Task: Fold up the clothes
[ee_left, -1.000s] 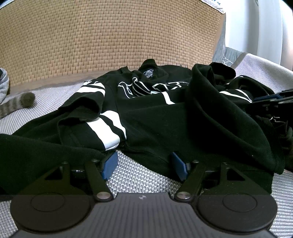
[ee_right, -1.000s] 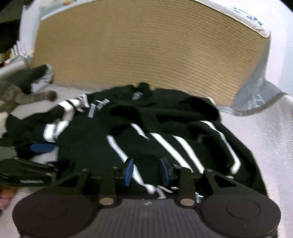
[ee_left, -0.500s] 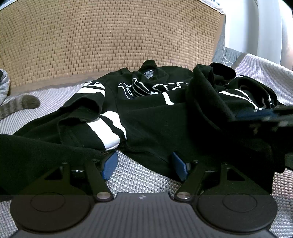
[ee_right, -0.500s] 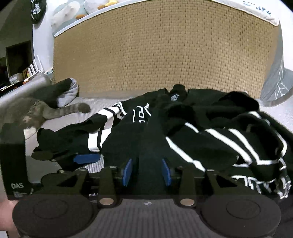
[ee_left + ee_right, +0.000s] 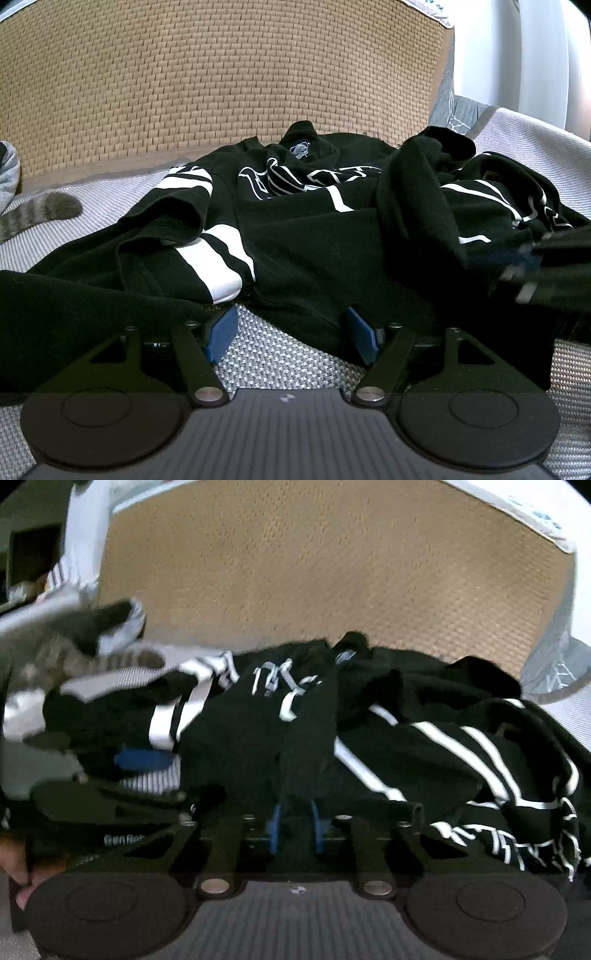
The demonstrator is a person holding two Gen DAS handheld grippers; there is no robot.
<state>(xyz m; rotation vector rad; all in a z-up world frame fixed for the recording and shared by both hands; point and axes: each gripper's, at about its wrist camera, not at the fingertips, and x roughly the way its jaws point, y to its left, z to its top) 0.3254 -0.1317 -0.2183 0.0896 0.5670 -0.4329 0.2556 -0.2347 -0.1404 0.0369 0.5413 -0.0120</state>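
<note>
Since a second ago, a fold of the black white-striped cotton top point(image 5: 424, 760) has been drawn leftward by the right tongs point(image 5: 294, 825), clamped on it. Left tongs point(image 5: 291, 330) are held apart at its near hem on the bed.

Both wrist cameras sit low and close, sharing the black shirt point(image 5: 314, 240).
</note>
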